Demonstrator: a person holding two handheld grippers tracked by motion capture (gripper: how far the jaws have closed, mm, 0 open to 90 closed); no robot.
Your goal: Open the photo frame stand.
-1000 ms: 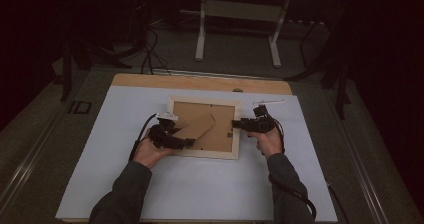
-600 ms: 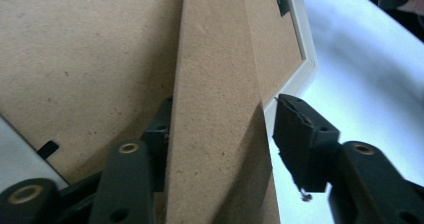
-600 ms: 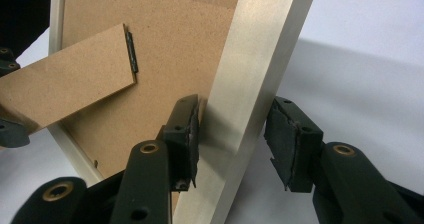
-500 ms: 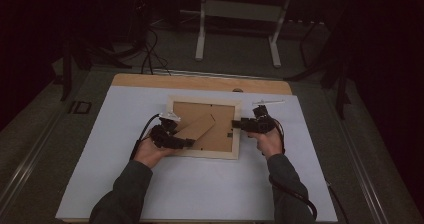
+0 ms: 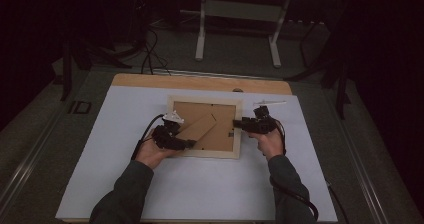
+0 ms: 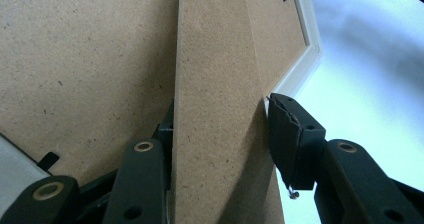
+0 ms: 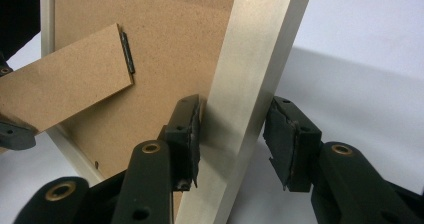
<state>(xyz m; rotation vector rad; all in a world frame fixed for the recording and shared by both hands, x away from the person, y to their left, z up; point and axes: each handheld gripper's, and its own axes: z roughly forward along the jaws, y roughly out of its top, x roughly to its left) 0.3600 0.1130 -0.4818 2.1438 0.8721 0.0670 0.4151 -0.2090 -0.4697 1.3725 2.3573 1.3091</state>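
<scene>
Fibreboard stand leg (image 6: 220, 109) sits between the left gripper (image 5: 175, 140) jaws: one jaw lies under it, the other stands just off its edge, so the grip is not closed. Right gripper (image 7: 232, 144) straddles the pale wood rail of the picture frame (image 5: 205, 151), inner pad touching, outer pad apart. Frame lies face down at mid-table. Judgement: steady the rail firmly before swinging the leg; pull near its hinge (image 7: 128, 52) gently to avoid tearing. White sheet (image 5: 100, 134) covers the wooden table (image 5: 150, 80); beyond, a dark floor, cables (image 5: 150, 49) and a metal stand (image 5: 235, 14).
</scene>
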